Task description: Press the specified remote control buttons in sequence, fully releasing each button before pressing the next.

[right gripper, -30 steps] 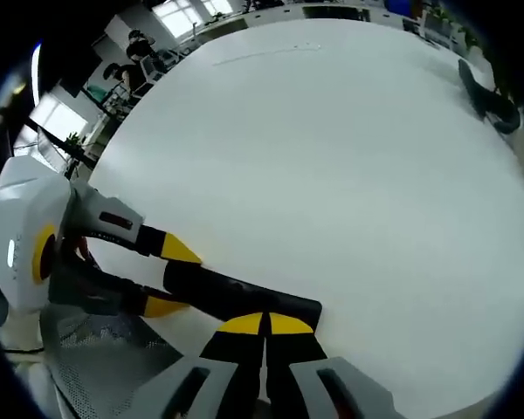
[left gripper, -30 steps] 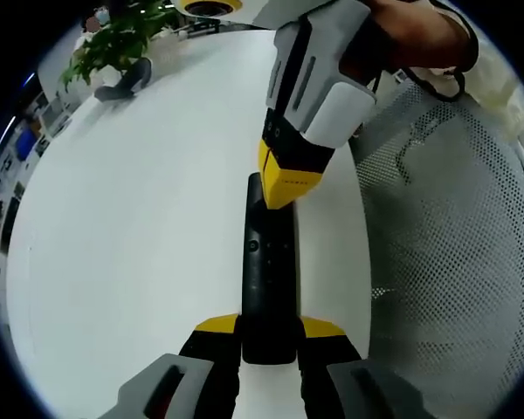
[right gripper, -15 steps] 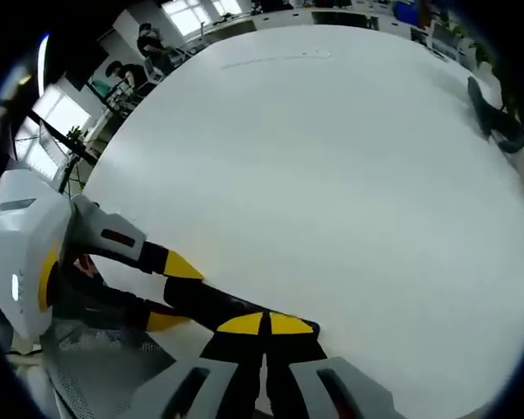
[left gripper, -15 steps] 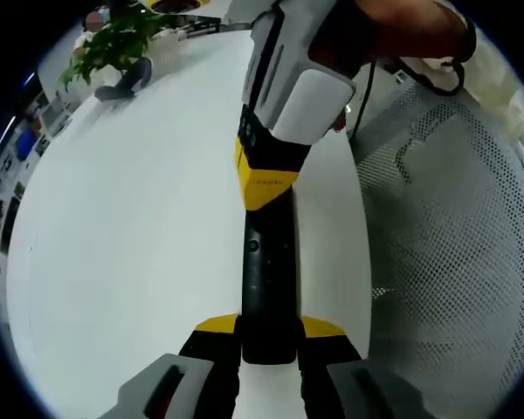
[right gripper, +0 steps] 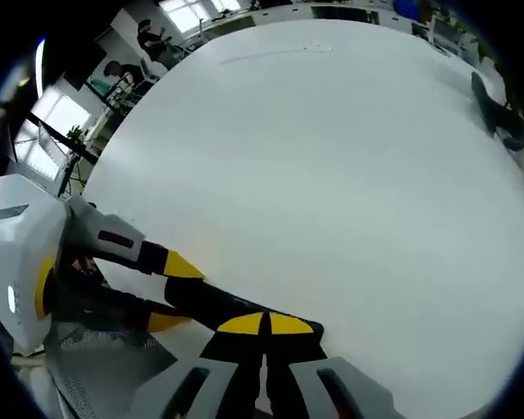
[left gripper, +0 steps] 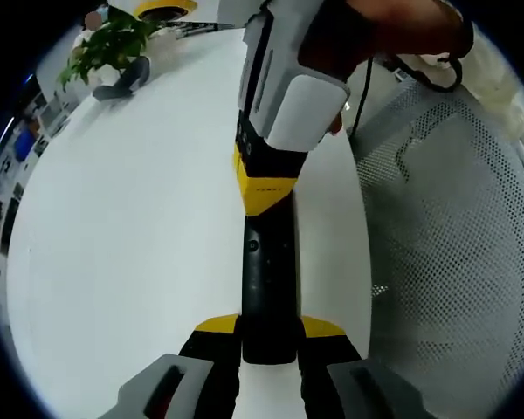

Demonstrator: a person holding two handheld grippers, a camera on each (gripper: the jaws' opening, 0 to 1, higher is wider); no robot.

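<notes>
The long slim black plastic remote control [left gripper: 268, 284] lies flat near the edge of the broad white counter [left gripper: 122, 227], the edge that borders the white perforated mesh surface [left gripper: 454, 262]. The left gripper [left gripper: 268, 330] has its yellow-tipped jaws clamped on the near end of the remote, one jaw on each long side, pinning it down. From the far end the right gripper [left gripper: 264, 188] comes in, held by a person's hand [left gripper: 393, 30], its jaws brought together into one yellow tip that sits down on the remote's upper half; in the right gripper view that tip [right gripper: 264, 325] rests on the dark body [right gripper: 236, 307], with the left gripper [right gripper: 170, 288] coming in from the left. Whether the tip is pressing a button or just resting on the casing I can't quite tell from here, since it covers the spot; one small round button [left gripper: 252, 246] shows just short of it. By my read the remote is light, rigid and smooth, likely to skid on this slick counter, so the side-on clamp at the end clear of the buttons looks right, with the press straight down. Far off at the opposite edge sit a green leafy plant [left gripper: 113, 44] and a dark grey curved object [left gripper: 127, 78].
</notes>
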